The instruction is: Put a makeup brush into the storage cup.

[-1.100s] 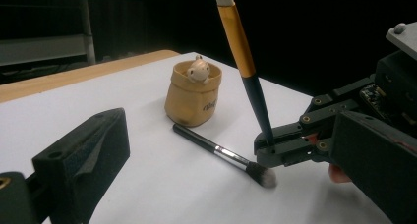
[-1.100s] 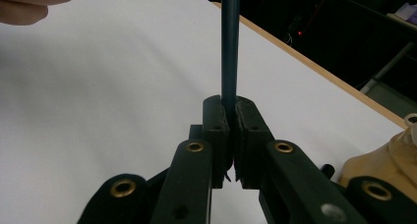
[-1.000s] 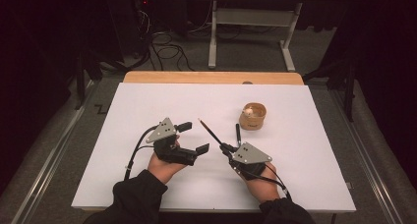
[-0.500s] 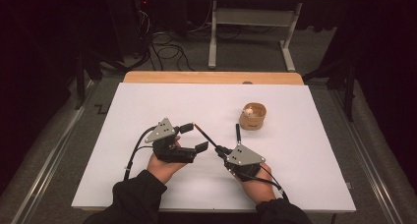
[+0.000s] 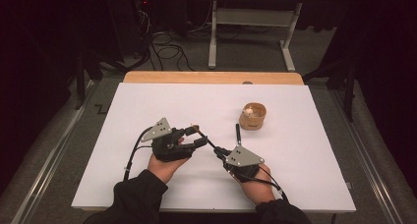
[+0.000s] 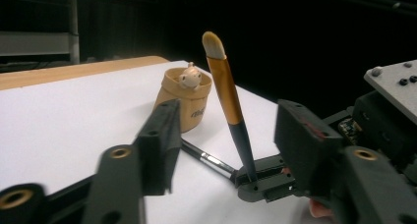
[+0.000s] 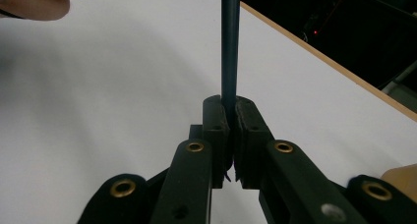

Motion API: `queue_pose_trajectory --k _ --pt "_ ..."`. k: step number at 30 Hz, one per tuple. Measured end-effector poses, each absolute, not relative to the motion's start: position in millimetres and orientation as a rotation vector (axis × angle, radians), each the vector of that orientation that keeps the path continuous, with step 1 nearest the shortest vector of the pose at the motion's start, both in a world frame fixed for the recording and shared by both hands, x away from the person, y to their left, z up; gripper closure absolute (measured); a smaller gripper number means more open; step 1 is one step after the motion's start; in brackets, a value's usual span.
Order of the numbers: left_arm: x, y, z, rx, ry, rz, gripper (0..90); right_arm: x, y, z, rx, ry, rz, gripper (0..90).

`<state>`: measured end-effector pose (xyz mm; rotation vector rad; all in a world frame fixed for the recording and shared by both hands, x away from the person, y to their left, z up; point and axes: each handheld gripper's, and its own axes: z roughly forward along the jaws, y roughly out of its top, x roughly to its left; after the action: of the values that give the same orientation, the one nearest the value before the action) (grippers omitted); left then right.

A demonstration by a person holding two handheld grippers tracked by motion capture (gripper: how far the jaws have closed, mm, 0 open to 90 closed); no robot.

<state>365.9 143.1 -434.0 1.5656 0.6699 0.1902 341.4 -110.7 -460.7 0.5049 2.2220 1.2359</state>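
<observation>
Midway over the table's near half, brush (image 6: 227, 94) stands tilted, tip up, handle end pinched tight in right gripper (image 7: 230, 117), presented for handover. Left gripper (image 6: 223, 135) has just been closing round the shaft, pads not yet touching. Cup (image 5: 253, 116) waits toward the far right, likely its destination.

The white table (image 5: 147, 184) is evenly lit against dark surroundings, while the nearest tongs blur in both gripper views.
</observation>
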Motion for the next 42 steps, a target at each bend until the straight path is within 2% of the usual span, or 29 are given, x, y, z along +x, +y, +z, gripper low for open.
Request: queue_pose_trajectory --k 12,25,32,42 --pt "367.8 143.5 -438.6 1.523 0.650 0.096 64.7 341.0 -110.9 -460.9 0.505 2.223 1.234 87.0" --pt "367.8 146.8 -440.4 1.502 0.651 0.094 79.2 341.4 -110.4 -461.7 0.499 2.225 1.226 87.0" --pt "367.4 146.4 -441.4 1.486 0.633 0.064 82.6 341.6 -110.2 -462.0 0.493 2.225 1.222 87.0" --pt "366.2 147.0 -441.0 1.480 0.626 0.068 82.9 340.9 -109.8 -461.7 0.494 2.220 1.226 86.2"
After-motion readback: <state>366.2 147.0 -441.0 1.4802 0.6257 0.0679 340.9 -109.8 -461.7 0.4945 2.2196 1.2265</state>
